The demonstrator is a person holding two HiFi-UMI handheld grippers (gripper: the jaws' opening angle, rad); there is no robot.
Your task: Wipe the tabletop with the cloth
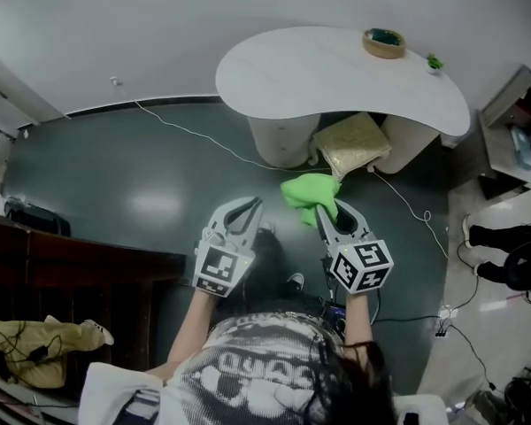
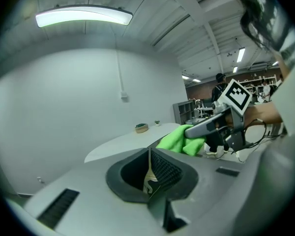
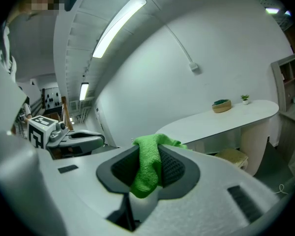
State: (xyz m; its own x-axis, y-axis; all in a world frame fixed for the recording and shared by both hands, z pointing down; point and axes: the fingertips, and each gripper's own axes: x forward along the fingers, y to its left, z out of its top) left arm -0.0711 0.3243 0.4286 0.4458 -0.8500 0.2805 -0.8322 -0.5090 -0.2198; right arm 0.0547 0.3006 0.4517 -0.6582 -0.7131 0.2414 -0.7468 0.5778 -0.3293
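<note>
Right hand-held gripper (image 3: 148, 160) clamps the cloth (image 3: 146, 181); left hand-held gripper (image 2: 150, 171), by its own view, closed on nothing.

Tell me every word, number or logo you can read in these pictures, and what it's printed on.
No readable word, number or brand in any view.
Cube on the left gripper: black-and-white square pattern only, no letters.
Cube on the right gripper: the same kind of pattern, no letters.
Shirt: white print, too distorted to read.
Cloth: plain green, no label showing.
</note>
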